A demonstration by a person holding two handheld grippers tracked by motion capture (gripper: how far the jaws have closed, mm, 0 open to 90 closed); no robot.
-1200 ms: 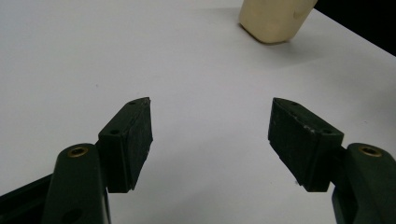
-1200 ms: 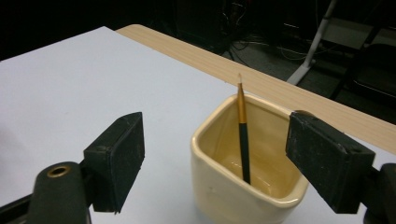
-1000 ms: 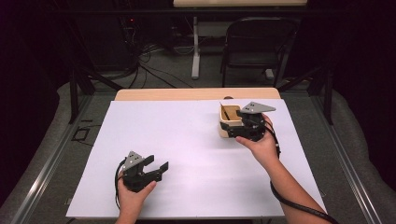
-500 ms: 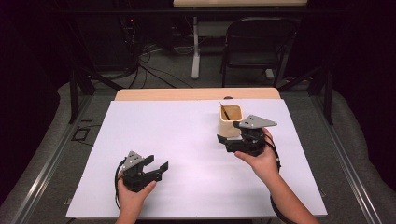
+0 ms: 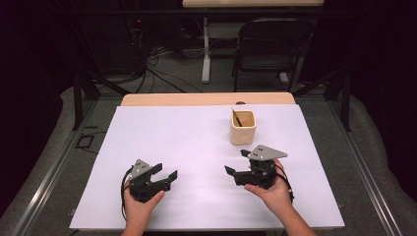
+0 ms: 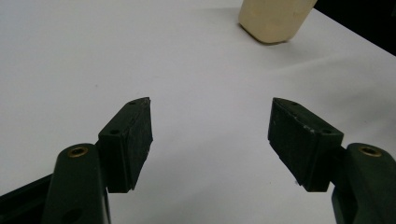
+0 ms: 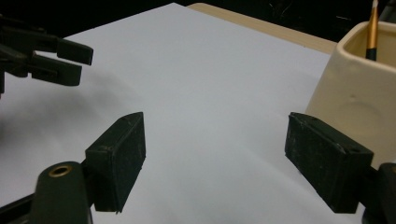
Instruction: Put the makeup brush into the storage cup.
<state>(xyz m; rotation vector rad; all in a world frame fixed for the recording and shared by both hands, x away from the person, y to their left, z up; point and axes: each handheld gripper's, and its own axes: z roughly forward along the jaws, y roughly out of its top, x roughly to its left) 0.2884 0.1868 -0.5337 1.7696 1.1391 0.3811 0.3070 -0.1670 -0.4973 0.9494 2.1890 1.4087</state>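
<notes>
A cream square cup (image 5: 243, 127) stands on the white sheet at the back right, with a thin brown-handled stick (image 5: 236, 118) leaning inside it. The cup also shows at the top of the left gripper view (image 6: 275, 18) and at the right edge of the right gripper view (image 7: 359, 98), where the stick (image 7: 372, 28) pokes out. My right gripper (image 5: 237, 162) hovers in front of the cup, open and empty (image 7: 215, 158). My left gripper (image 5: 165, 171) rests at the front left, open with nothing between its jaws (image 6: 210, 126).
The white sheet (image 5: 187, 142) covers a wooden table whose far edge (image 5: 206, 99) shows behind it. A folding chair (image 5: 270, 49) and cables stand on the floor beyond. The left gripper (image 7: 46, 56) shows far off in the right gripper view.
My right gripper has drawn back from the cup toward the front of the table, leaving the cup standing alone. The left gripper has stayed put.
</notes>
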